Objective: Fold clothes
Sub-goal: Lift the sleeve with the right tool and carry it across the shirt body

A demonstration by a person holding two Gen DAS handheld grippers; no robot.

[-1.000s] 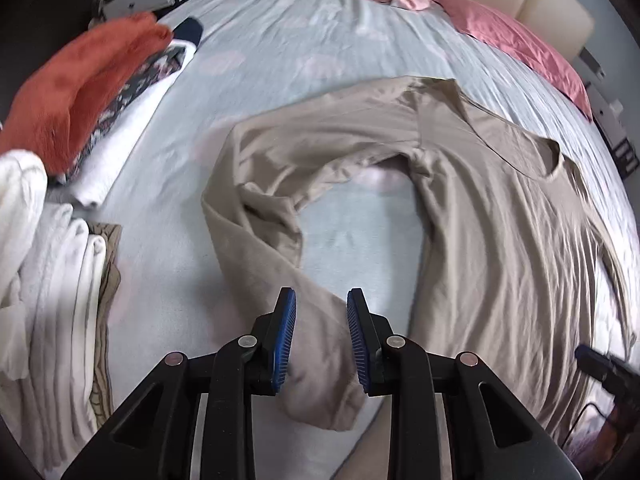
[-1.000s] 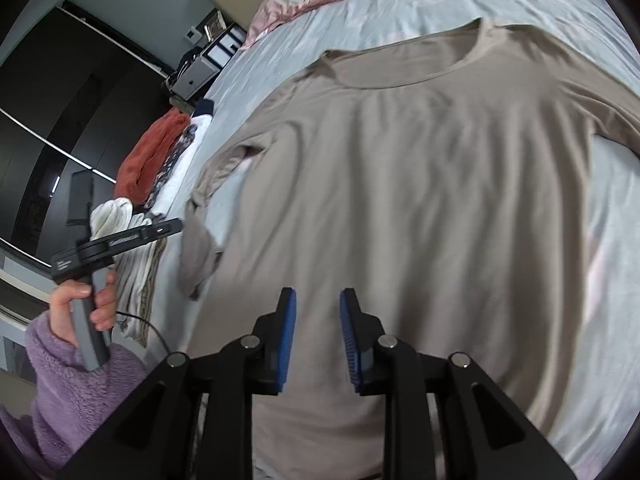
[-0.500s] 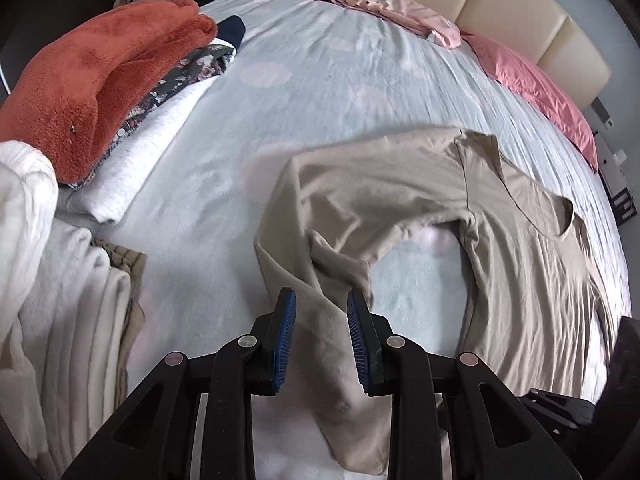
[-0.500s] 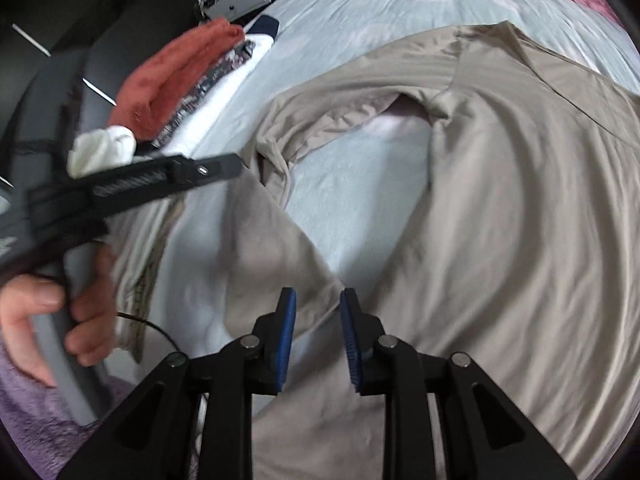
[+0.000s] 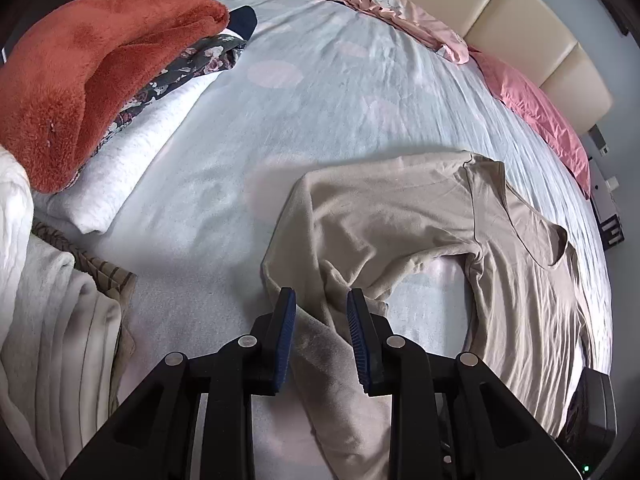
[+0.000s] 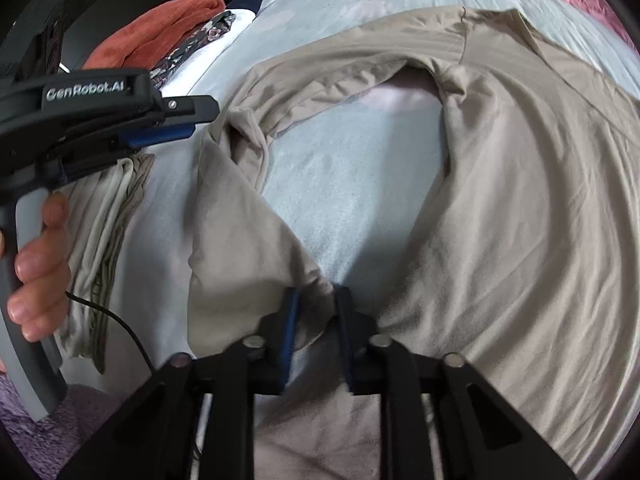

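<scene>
A: Left wrist view first. Any writing?

B: None legible. Left gripper [image 5: 320, 300] pointed steeply down, jaws partly spread over the beige shirt [image 5: 520, 280], sleeve cloth beneath the gap, pads not pressing. Shirt spread flat at 3 o'clock on the pale bedsheet [image 5: 320, 100]. Open sheet from 10 to 1 o'clock. Orange fleece [image 5: 88, 72] heaped at 10, white folded pile [image 5: 48, 340] at 8, pink pillows [image 5: 532, 104] along the far edge at 1 to 2.

A: Right wrist view?

B: "GenRobot.AI" readable on the left gripper's body at 9 o'clock, held by a hand [image 6: 36, 272]. Right gripper [image 6: 314, 300] closing, sleeve edge bunched between the jaws. Bare sheet at centre, ringed by sleeve and body.
</scene>
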